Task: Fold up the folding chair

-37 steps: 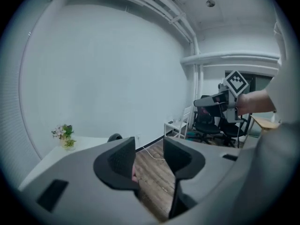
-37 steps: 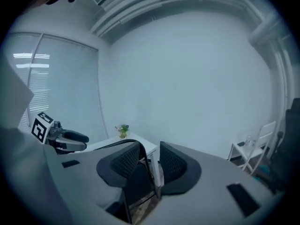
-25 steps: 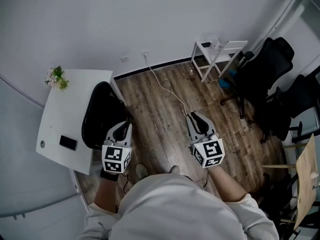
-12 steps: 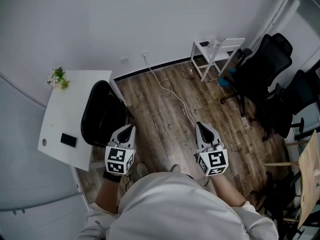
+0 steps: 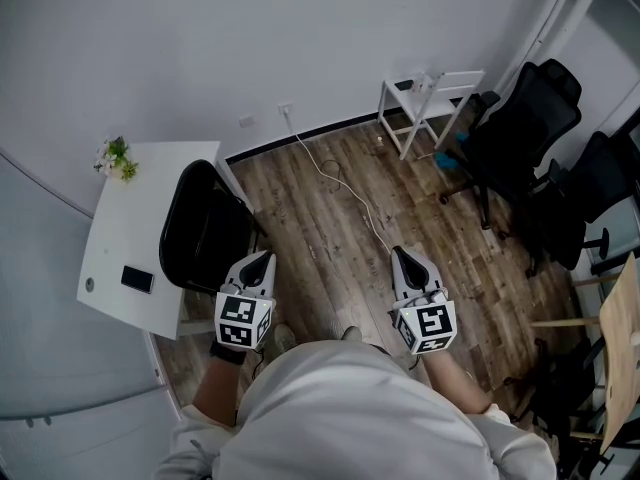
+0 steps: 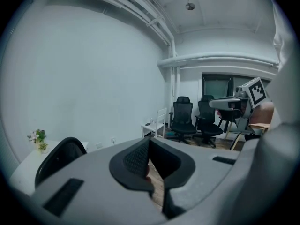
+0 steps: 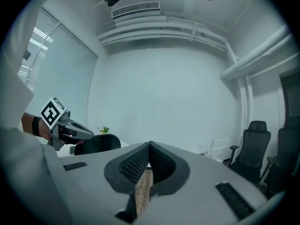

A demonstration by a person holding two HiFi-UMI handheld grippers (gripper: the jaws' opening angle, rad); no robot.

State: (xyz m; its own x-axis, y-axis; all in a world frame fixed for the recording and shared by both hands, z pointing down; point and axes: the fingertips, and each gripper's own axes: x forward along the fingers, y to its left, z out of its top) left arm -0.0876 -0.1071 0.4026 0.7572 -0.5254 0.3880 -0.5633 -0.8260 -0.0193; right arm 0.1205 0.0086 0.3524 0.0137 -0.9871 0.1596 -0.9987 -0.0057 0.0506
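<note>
The black folding chair (image 5: 203, 232) stands beside the white table's edge at the left and looks flat; its back also shows in the left gripper view (image 6: 60, 156) and the right gripper view (image 7: 97, 143). My left gripper (image 5: 264, 257) hangs just right of the chair, apart from it, shut with nothing in it. My right gripper (image 5: 401, 254) is over the bare wooden floor, also shut and empty. Each gripper's own view shows its jaws meeting at the tip, left gripper (image 6: 149, 140) and right gripper (image 7: 150, 144). The person's torso fills the bottom of the head view.
The white table (image 5: 140, 218) carries a small flower pot (image 5: 116, 158) and a dark phone (image 5: 137, 279). A white cable (image 5: 345, 188) runs across the floor. A white stand (image 5: 428, 106) and black office chairs (image 5: 525, 133) stand at the back right, a wooden panel (image 5: 622, 353) at the far right.
Both grippers have drawn back from the chair toward the person's body, and their jaws have closed from slightly apart to shut. The chair has stayed in place.
</note>
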